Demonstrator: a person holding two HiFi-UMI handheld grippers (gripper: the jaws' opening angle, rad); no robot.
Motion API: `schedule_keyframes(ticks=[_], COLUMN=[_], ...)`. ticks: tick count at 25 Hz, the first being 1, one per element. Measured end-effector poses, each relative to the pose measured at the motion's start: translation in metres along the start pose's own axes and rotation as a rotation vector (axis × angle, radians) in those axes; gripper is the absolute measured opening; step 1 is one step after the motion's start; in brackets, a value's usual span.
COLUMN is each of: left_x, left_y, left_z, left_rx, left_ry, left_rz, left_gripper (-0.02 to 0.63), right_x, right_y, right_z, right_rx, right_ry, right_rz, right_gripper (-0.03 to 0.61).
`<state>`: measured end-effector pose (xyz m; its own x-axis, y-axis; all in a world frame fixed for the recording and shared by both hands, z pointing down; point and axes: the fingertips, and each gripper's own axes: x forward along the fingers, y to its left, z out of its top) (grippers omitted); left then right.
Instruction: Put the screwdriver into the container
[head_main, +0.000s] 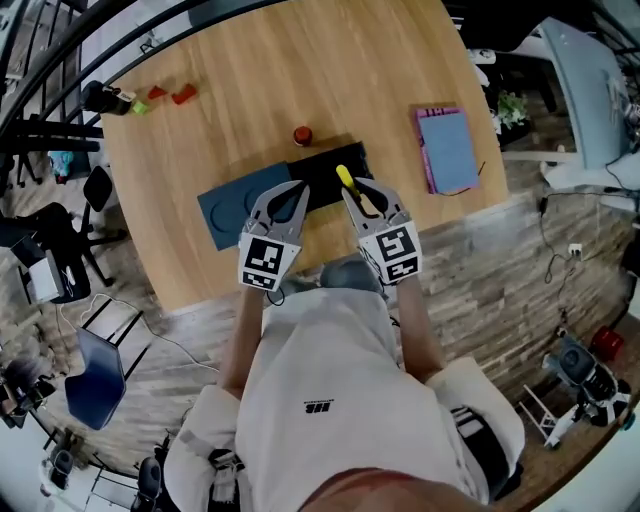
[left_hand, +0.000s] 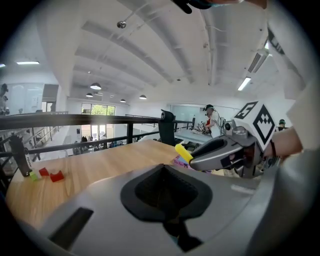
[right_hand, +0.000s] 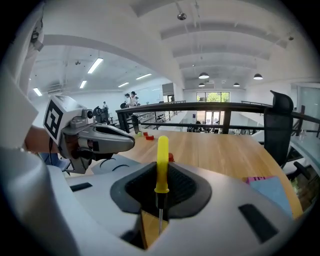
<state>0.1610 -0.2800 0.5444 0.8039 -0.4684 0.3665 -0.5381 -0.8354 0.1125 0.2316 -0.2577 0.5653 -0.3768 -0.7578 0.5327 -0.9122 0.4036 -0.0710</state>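
A screwdriver (head_main: 346, 180) with a yellow handle (right_hand: 162, 161) stands upright between the jaws of my right gripper (head_main: 358, 196), which is shut on it; its thin shaft (right_hand: 160, 220) points down. The gripper hangs over the near edge of a black container (head_main: 322, 166) on the wooden table. My left gripper (head_main: 296, 190) is close beside it on the left, over a dark blue tray (head_main: 228, 210), jaws together with nothing between them (left_hand: 167, 200). In the left gripper view the right gripper (left_hand: 220, 150) shows with the yellow handle tip (left_hand: 183, 151) poking out.
A small red object (head_main: 302, 135) sits just behind the container. A pink and blue notebook (head_main: 447, 150) lies at the right of the table (head_main: 240, 70). Red blocks (head_main: 172, 95) lie at the far left corner. A black railing (right_hand: 200, 107) runs beyond the table.
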Motion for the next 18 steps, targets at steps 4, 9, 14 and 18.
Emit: schedule_keyframes(ticks=[4, 9, 14, 18], left_x=[0.009, 0.016, 0.02, 0.023], left_y=[0.006, 0.012, 0.017, 0.021], left_z=[-0.015, -0.03, -0.042, -0.049], left_rx=[-0.024, -0.053, -0.089, -0.109], left_ry=[0.025, 0.052, 0.074, 0.089], left_rz=[0.02, 0.047, 0.076, 0.092], left_gripper=[0.011, 0.011, 0.011, 0.011], right_x=[0.019, 0.04, 0.06, 0.074], right_y=[-0.001, 0.0, 0.001, -0.001], right_z=[-0.014, -0.03, -0.046, -0.06], right_rx=[-0.065, -0.131, -0.174, -0.245], right_ry=[0.071, 0.137, 0.192, 0.262], right_rz=[0.029, 0.081, 0.136, 0.161], right_gripper=[0.06, 0.06, 0.06, 0.06])
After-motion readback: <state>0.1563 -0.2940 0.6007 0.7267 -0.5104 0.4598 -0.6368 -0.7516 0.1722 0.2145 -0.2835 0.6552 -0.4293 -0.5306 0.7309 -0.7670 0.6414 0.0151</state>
